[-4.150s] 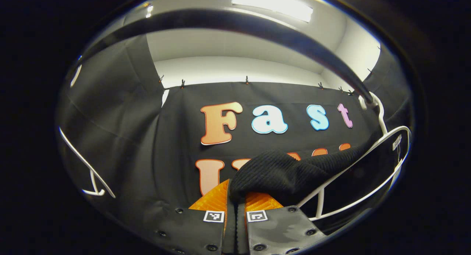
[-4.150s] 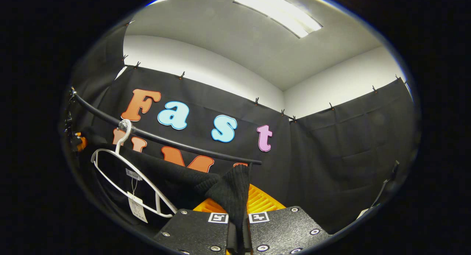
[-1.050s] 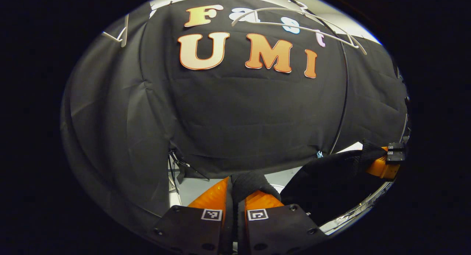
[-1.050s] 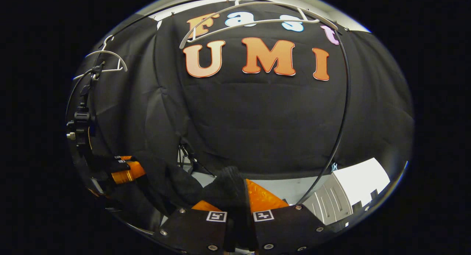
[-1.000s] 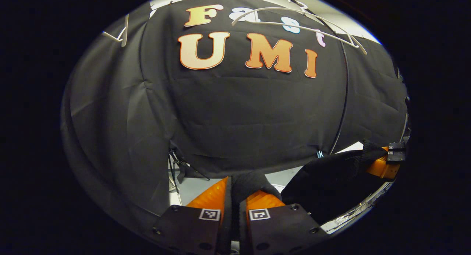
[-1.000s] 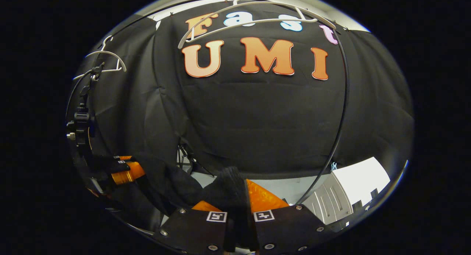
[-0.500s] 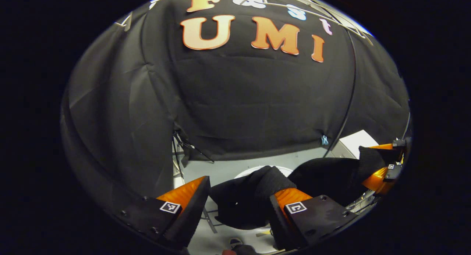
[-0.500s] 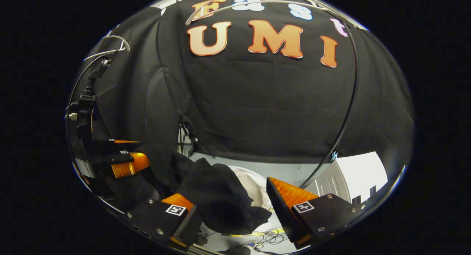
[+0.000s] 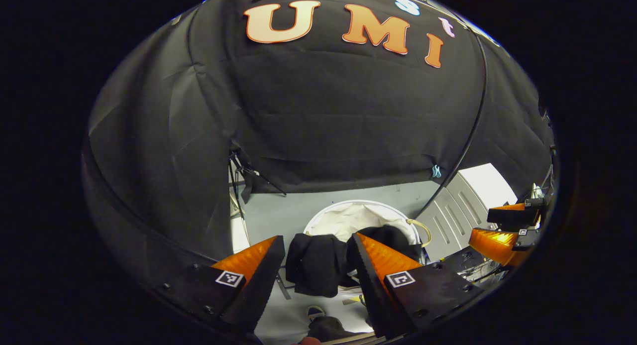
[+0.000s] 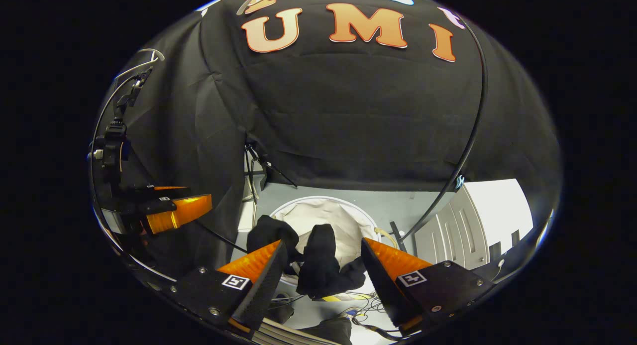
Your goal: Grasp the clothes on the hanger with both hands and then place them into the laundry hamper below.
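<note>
Left gripper view: left gripper fingers spread wide, holding nothing. Black knit garment draped over the near rim of the round white-lined laundry hamper.

Right gripper view: right gripper likewise wide; garment hangs over the hamper's rim.

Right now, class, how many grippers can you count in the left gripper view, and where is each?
2. The left gripper stands open at the bottom, above the black garment draped on the hamper; the right gripper is open at the right edge.
</note>
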### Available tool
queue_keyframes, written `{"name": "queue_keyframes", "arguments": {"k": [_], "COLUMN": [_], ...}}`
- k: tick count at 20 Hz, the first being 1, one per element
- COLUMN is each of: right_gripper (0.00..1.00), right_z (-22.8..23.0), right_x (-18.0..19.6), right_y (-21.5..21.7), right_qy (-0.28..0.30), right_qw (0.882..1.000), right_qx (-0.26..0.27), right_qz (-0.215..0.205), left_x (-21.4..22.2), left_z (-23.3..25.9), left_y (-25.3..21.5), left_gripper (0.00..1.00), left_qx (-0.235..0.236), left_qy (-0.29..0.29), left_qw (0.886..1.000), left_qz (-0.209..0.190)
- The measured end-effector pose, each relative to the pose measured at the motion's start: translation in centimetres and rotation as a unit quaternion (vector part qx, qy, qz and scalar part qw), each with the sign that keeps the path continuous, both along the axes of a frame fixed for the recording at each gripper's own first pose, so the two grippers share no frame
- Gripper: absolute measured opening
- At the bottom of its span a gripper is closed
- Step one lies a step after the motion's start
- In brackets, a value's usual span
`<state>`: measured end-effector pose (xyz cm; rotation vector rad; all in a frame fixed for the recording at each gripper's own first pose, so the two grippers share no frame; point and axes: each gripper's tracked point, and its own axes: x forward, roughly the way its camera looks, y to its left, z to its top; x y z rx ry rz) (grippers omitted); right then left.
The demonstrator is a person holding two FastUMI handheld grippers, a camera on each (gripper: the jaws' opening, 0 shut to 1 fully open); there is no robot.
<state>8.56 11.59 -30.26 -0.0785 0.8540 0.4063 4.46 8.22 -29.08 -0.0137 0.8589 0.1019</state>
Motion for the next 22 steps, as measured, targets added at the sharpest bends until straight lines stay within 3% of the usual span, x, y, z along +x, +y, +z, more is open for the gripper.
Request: {"name": "queue_keyframes", "arguments": {"k": [4, 10, 14, 22], "right_gripper": [0.93, 0.92, 0.92, 0.92], "right_z": [1.3, 5.4, 8.0, 21.0], "right_x": [-0.1, 0.3, 0.7, 1.4], "right_y": [-0.1, -0.2, -0.7, -1.6], "right_qy": [-0.013, -0.079, -0.113, -0.230], "right_qw": [1.000, 0.996, 0.993, 0.972], "right_qx": [0.010, 0.036, 0.024, 0.046], "right_qz": [-0.005, -0.022, -0.016, -0.031], "left_x": [0.5, 1.5, 1.7, 2.0], "left_z": [1.1, 4.1, 7.2, 17.9], "left_y": [-0.3, -0.8, -0.8, -1.7], "left_gripper": [0.88, 0.88, 0.88, 0.88], "left_qx": [-0.002, 0.012, 0.022, 0.018], "left_qy": [-0.023, -0.073, -0.114, -0.234], "left_qw": [1.000, 0.997, 0.993, 0.972], "left_qz": [-0.001, -0.019, -0.007, -0.004]}}
